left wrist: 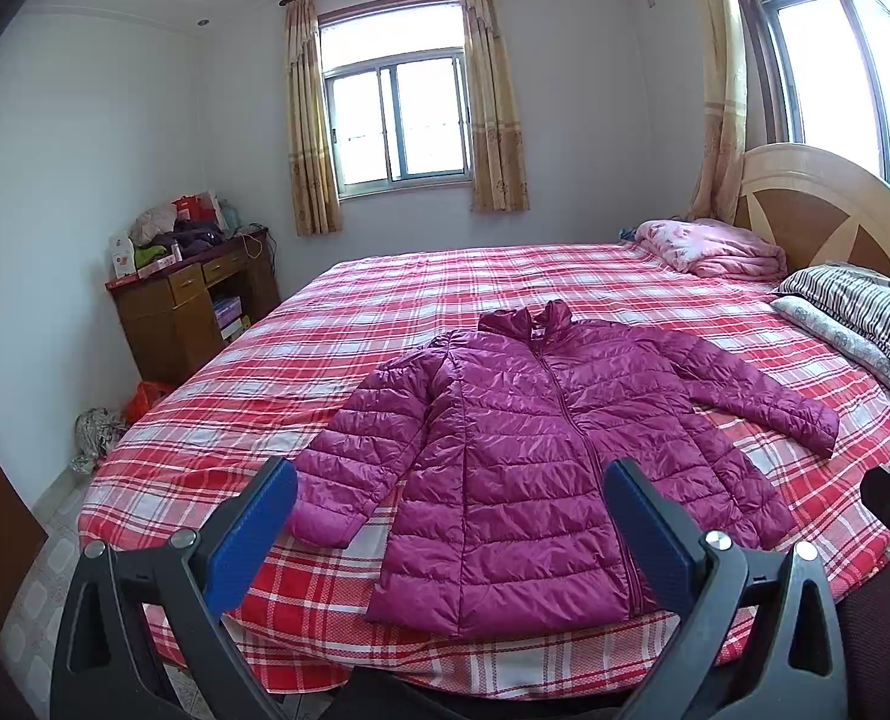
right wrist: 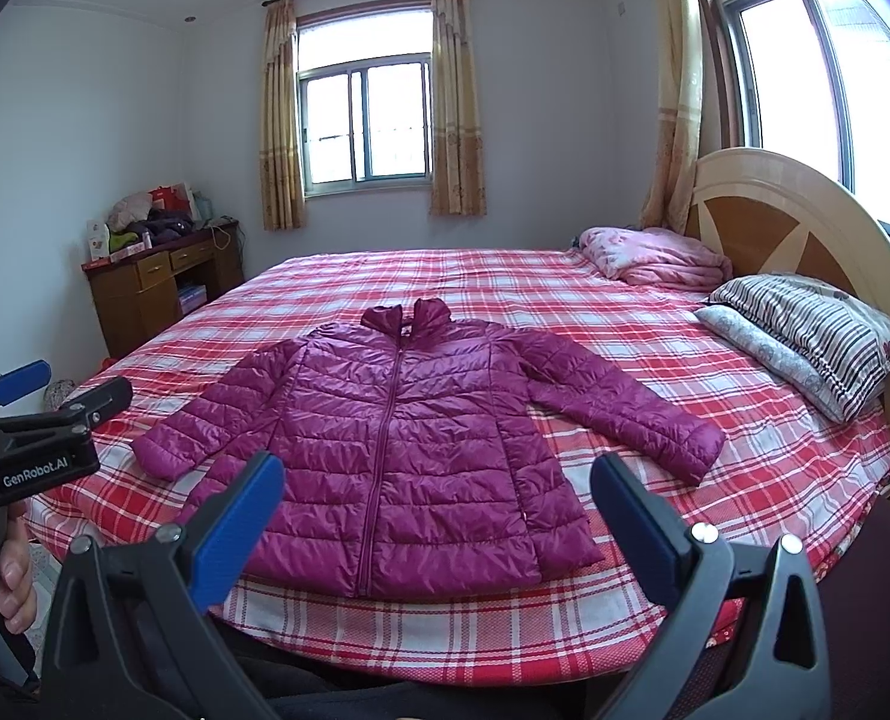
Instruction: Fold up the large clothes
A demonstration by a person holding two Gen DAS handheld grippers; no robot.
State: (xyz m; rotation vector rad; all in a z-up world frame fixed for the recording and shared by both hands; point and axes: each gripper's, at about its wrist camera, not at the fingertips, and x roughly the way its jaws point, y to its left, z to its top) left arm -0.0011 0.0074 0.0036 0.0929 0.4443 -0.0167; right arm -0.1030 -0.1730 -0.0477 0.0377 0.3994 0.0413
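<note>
A magenta quilted puffer jacket [left wrist: 535, 420] [right wrist: 408, 420] lies flat and zipped on the red plaid bed. Its collar points toward the far window, both sleeves are spread out, and its hem is near the front edge. My left gripper [left wrist: 449, 468] is open in front of the hem's left half and holds nothing. Open too, my right gripper [right wrist: 437, 462] hovers before the hem's middle, clear of the cloth. The right wrist view also shows the left gripper [right wrist: 66, 387] at the left edge, held by a hand [right wrist: 12, 570].
The plaid sheet [left wrist: 445, 276] covers a wide bed. A pink blanket [left wrist: 715, 246] and striped pillows [left wrist: 865, 324] lie by the wooden headboard [left wrist: 835, 204] on the right. A cluttered wooden desk [left wrist: 192, 300] and bags [left wrist: 93, 429] on the floor stand to the left.
</note>
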